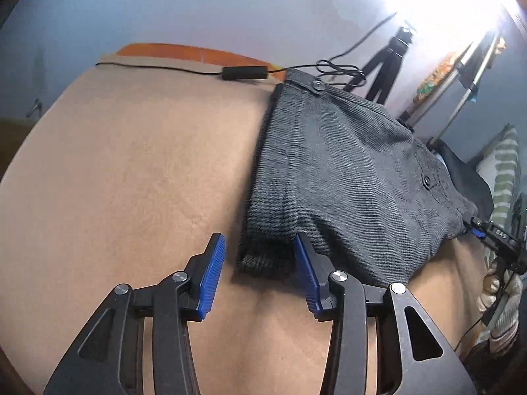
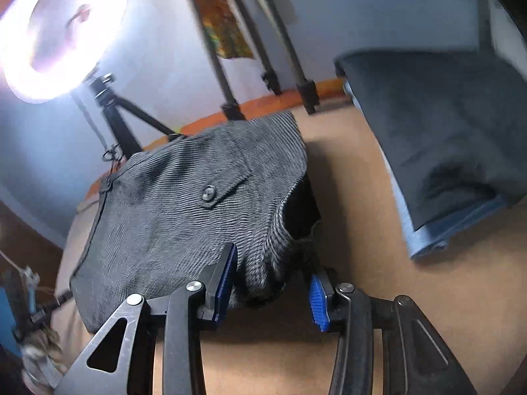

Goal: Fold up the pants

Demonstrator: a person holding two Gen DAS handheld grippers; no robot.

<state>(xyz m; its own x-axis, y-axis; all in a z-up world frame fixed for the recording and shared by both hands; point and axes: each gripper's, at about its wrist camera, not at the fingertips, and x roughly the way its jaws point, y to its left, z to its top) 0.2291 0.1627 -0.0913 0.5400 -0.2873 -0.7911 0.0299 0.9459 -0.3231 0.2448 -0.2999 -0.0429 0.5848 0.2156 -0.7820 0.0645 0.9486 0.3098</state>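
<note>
The grey ribbed pants (image 1: 346, 177) lie folded in a compact stack on the brown table (image 1: 131, 181), with buttons showing on top. My left gripper (image 1: 260, 273) is open, its jaws spread around the near left corner of the stack, holding nothing. In the right wrist view the same pants (image 2: 184, 217) lie ahead. My right gripper (image 2: 273, 283) is open, its jaws on either side of the near right corner of the fold, not clamped. The right gripper's body shows at the far right of the left wrist view (image 1: 500, 237).
A dark blue folded garment (image 2: 438, 138) lies on the table to the right of the pants. A black cable with an inline box (image 1: 243, 73) runs along the far edge. A ring light (image 2: 62, 29) and tripod legs (image 2: 230, 65) stand behind the table.
</note>
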